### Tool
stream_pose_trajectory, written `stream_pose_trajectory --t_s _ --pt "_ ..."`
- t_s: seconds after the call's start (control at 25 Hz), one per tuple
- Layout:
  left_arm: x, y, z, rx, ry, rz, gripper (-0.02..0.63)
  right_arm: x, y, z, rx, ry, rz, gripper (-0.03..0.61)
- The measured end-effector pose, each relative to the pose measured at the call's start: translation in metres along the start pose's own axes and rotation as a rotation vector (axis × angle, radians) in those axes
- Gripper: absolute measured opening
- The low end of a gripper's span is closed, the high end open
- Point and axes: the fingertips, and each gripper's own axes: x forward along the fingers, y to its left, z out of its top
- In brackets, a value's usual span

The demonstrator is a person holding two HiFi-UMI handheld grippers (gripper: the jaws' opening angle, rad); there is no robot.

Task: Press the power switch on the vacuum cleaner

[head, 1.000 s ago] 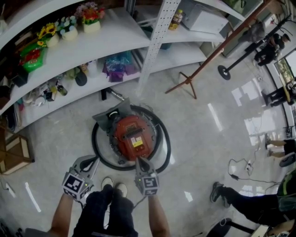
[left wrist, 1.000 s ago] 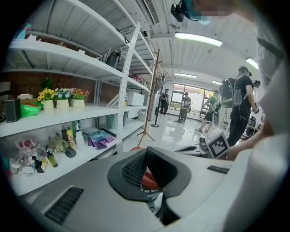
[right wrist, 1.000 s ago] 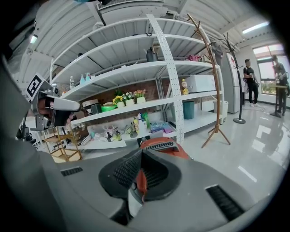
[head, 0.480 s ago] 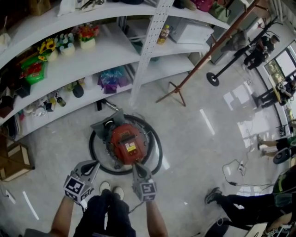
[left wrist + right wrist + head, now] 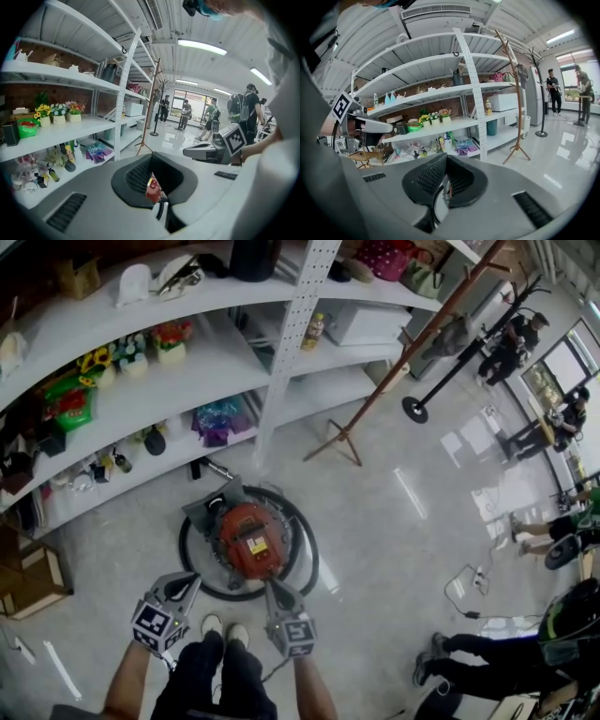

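A red canister vacuum cleaner sits on the pale floor, ringed by its black hose. It has a yellow label on top and a grey part at the far side. My right gripper is shut and empty, with its tip at the vacuum's near rim; I cannot tell if it touches. To the left of the vacuum my left gripper is shut and empty too, just outside the hose ring. In the left gripper view a sliver of the red vacuum shows through the notch of the left gripper.
White shelving with flower pots, bottles and bags runs behind the vacuum. A wooden coat stand's foot is at the right rear. My shoes are between the grippers. People and a floor cable are at the right, a wooden crate at the left.
The view has risen and widened, so the vacuum looks smaller. Both grippers have drawn back a little; the right tip, over the vacuum's near edge before, is now at its rim.
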Motion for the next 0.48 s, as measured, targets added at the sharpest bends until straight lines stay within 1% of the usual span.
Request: stream_pose_trajectory --t_s 0.24,0.32,0.48 --pt "-0.016 -0.014 0.023 0.028 0.011 -0.029 0.008 -0.026 0.014 0.036 -0.009 -0.02 0.004 0.003" --pt "-0.022 -0.019 0.031 0.024 0.015 -0.034 0.008 -0.034 0.018 0.047 -0.009 -0.022 0.004 0.003" --pt "-0.03 -0.025 0.054 0.01 -0.004 -0.04 0.008 -0.046 0.027 0.068 -0.003 -0.026 0.008 0.003"
